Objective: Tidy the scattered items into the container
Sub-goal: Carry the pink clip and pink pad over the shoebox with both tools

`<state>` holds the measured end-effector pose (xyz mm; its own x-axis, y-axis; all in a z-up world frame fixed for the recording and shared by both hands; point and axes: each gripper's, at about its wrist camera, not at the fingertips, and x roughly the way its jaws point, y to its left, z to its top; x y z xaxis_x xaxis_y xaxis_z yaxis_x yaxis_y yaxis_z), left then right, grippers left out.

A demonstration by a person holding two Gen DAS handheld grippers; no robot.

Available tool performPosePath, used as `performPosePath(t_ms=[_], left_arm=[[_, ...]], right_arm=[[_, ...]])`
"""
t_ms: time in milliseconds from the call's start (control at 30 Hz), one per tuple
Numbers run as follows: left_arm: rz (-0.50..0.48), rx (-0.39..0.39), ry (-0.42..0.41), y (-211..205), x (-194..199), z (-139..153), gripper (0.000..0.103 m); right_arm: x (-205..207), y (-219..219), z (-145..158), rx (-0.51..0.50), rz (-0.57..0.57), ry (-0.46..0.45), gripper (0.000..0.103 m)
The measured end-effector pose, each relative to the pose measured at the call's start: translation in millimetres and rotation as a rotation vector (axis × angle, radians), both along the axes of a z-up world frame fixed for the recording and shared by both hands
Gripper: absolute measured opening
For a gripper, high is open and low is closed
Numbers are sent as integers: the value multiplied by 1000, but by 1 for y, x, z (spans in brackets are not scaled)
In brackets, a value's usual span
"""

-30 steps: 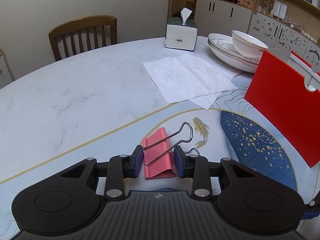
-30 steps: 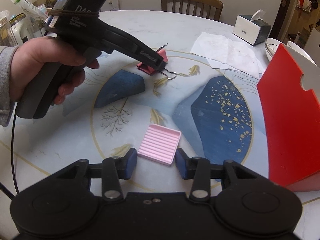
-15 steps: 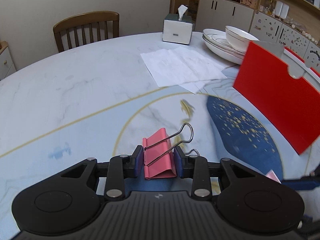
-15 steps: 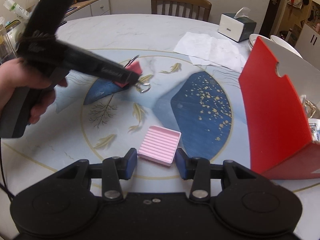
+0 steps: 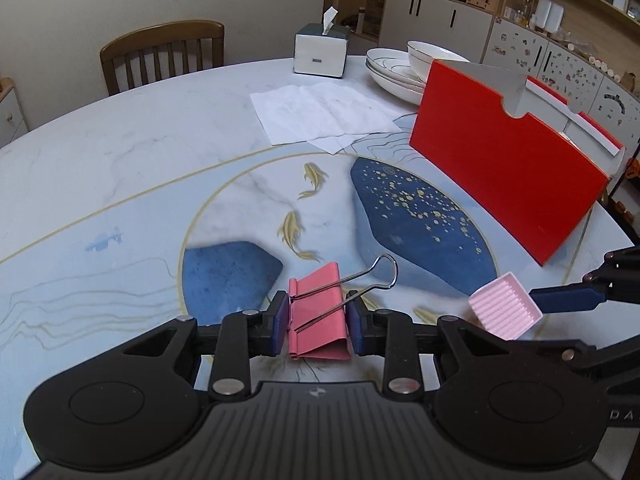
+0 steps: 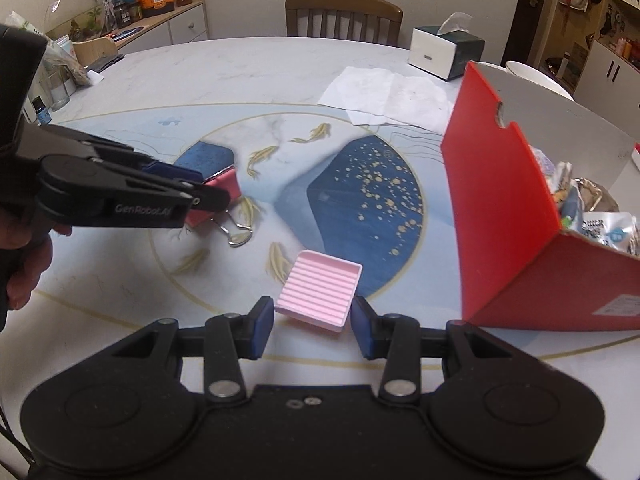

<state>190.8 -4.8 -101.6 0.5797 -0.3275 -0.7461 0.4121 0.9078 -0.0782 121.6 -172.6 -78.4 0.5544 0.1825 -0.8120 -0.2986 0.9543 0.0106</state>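
Above glossy marble table (image 5: 120,152): left gripper (image 5: 317,326) clamped on pink metal clip (image 5: 318,316) with wire loops; right gripper (image 6: 313,326) pinching ridged pink plastic tray (image 6: 320,290), beside red cardboard box (image 6: 504,216).

The binder clip (image 5: 318,318) sits between the jaws of the left gripper (image 5: 318,322), lifted off the tabletop (image 5: 120,168). To its right, the ridged tray (image 6: 320,294) sits between the jaws of the right gripper (image 6: 313,326). The box (image 6: 508,224) stands near the tabletop's right edge, packets inside it. Behind it lie the paper sheets (image 5: 324,114), then the stacked bowls (image 5: 404,68) and tissue box (image 5: 321,54) toward the far edge, with a chair (image 5: 164,54) beyond.
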Motion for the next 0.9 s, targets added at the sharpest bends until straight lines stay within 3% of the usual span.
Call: performPosePath(t_ms=[567,900], left_arm=[[-6,-65,38,-25,-52,21,29],[-32,-128,-5,-55,-62,58,29]], right_arm=[[-29,-53,33,35,-18,-23,41],[-39,-96,67,71,-39,-82,41]])
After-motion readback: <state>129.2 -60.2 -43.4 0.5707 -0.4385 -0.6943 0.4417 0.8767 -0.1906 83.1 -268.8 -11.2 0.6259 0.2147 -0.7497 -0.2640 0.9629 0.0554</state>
